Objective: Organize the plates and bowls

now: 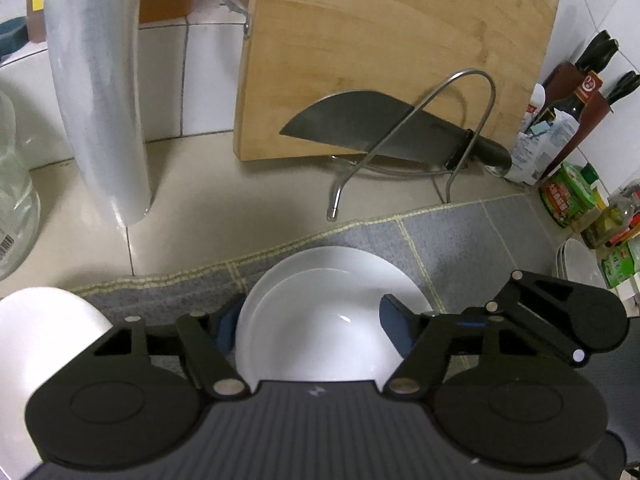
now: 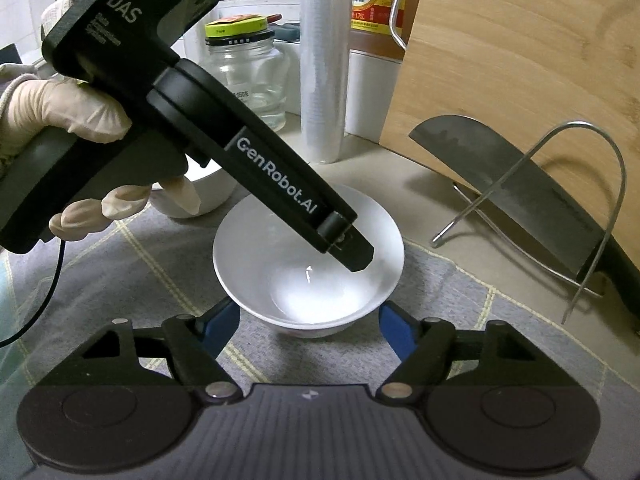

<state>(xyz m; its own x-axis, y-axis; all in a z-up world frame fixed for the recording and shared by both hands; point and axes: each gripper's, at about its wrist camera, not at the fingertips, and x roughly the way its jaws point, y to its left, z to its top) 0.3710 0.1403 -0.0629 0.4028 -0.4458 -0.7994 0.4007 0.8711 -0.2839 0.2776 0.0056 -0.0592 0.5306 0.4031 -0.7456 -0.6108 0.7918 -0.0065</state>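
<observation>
White porcelain sits at the centre of it all: a bowl (image 2: 304, 280) stands upright on a grey checked mat (image 1: 460, 240) spread over the desk (image 1: 200, 208). The left tool (image 1: 310, 320), held in a gloved hand (image 2: 60, 112), comes in from 10 o'clock and is clenched on that bowl, a blue pad against each side of its rim. The right tool (image 2: 308, 320) reaches from 6 o'clock with its pads flanking the same bowl lower down; I cannot tell whether they press on it. A second bowl (image 1: 40, 340) stands at 9 o'clock, and stacked plates (image 1: 574, 264) lie at 3 o'clock. At 12 o'clock a knife (image 1: 360, 124) rests in a wire rack (image 1: 472, 80) before a wooden cutting board (image 1: 400, 40).
</observation>
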